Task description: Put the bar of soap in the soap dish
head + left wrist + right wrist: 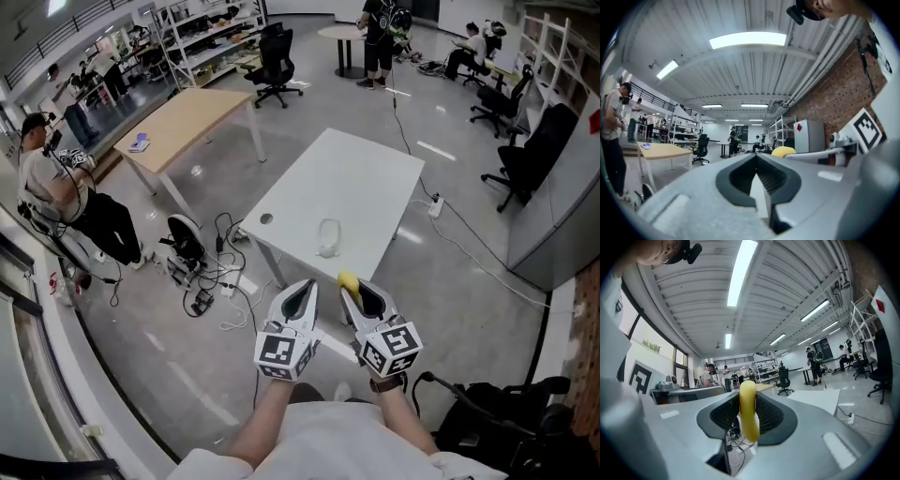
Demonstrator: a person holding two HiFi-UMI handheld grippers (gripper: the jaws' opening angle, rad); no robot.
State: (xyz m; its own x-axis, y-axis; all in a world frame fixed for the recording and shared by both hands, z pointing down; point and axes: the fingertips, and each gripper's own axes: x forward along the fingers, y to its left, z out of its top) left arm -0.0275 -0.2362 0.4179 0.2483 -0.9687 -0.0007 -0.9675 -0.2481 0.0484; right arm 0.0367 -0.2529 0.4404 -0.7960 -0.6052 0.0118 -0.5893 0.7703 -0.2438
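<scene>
A yellow bar of soap (349,280) stands on edge between the jaws of my right gripper (353,287), which is shut on it. The right gripper view shows the soap (749,411) upright between the dark pads of that gripper (749,399). My left gripper (308,285) is held close beside it on the left, its jaws together with nothing in them. In the left gripper view its tips (757,157) meet, and the soap (783,151) shows to the right. The white soap dish (328,251) lies empty near the front end of the white table (375,169), ahead of both grippers.
Cables and gear (206,281) lie on the floor left of the white table. A wooden table (187,117) stands further left, with a person (56,187) beside it. A black bag (497,431) lies at the lower right. Office chairs (525,159) and a grey cabinet (562,216) line the right side.
</scene>
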